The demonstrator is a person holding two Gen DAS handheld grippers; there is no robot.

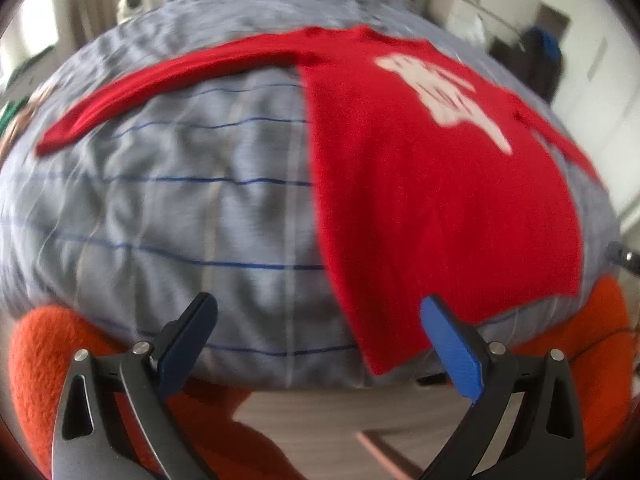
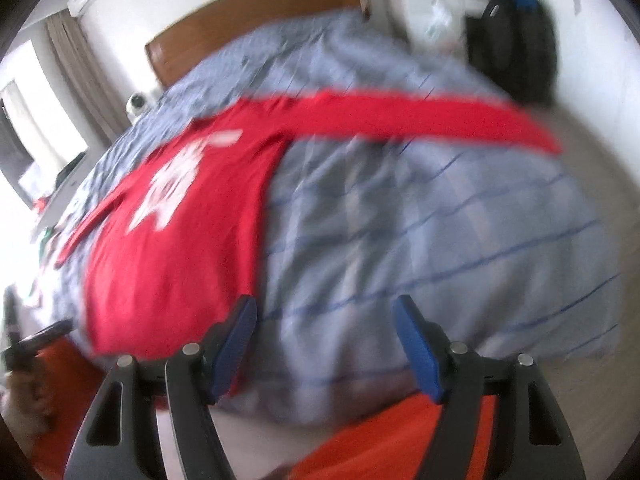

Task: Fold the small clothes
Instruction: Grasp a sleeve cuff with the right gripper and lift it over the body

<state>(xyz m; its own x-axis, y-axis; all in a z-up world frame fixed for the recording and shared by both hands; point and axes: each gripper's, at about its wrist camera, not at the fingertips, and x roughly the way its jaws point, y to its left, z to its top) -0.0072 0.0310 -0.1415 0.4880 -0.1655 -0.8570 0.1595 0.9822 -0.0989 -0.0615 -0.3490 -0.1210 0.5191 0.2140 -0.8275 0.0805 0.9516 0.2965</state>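
On bed [image 1: 160, 200], red shirt [image 1: 440, 200] flat — sleeves spread sideways, collar toward headboard [image 2: 248, 20]

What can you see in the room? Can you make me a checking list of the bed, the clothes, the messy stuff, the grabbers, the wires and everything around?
Surface: bed cover, grey-blue with thin blue stripes, rumpled.
Job's things: red shirt lying flat and face up, white print showing, both sleeves spread out sideways, no fold made.
Clutter: small green and white bits at the bed's far left edge, too blurred to name.
Grippers: left gripper open and holding nothing, near the shirt's bottom hem; right gripper open and holding nothing, over the bare cover.
Cables: nothing seen.
Surroundings: wooden headboard, curtain, dark bag, orange fabric below the grippers.
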